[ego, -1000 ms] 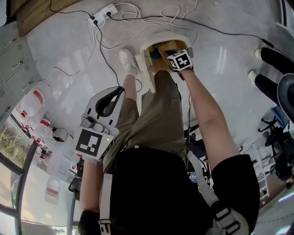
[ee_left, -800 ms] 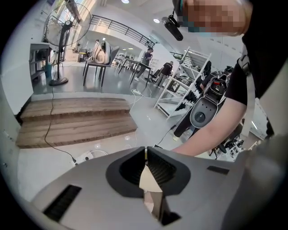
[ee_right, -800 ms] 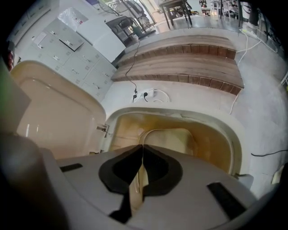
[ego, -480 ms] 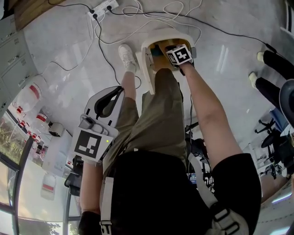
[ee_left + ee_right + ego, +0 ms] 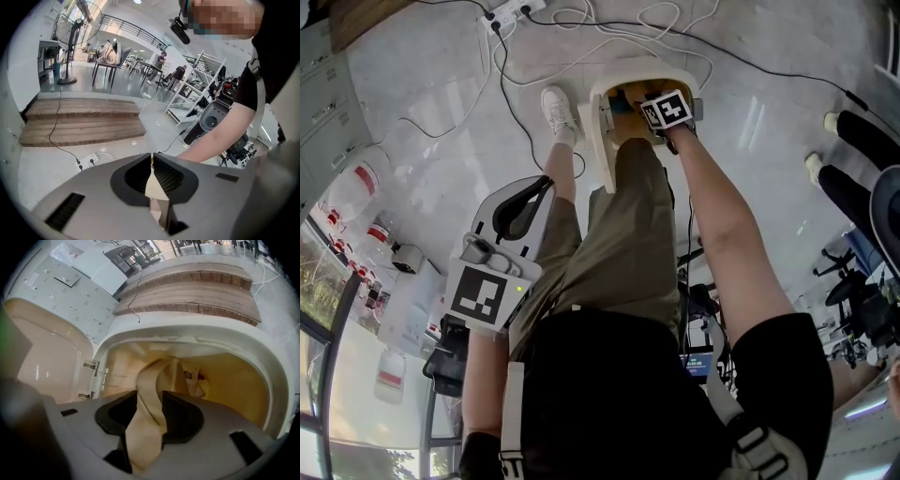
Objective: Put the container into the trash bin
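A cream trash bin (image 5: 602,141) stands open on the floor by the person's feet, its lid (image 5: 42,357) swung up to the left. My right gripper (image 5: 633,101) points down into the bin's mouth (image 5: 187,331). A crumpled beige paper container (image 5: 154,380) lies between its jaws and hangs down into the bin. The right gripper (image 5: 150,401) is opening its jaws, and the pads stand off the paper. My left gripper (image 5: 525,202) hangs by the person's left thigh, away from the bin. The left gripper (image 5: 152,157) has its tips together, with a pale sliver showing behind them.
A power strip (image 5: 511,11) with loose cables lies on the floor beyond the bin. The person's white shoe (image 5: 555,108) stands just left of it. Another person's legs (image 5: 862,131) are at the right, and shelves with bottles (image 5: 356,187) at the left. Wooden steps (image 5: 79,119) lie ahead.
My right gripper has sunk a little deeper into the bin's mouth. The left gripper has stayed by the thigh.
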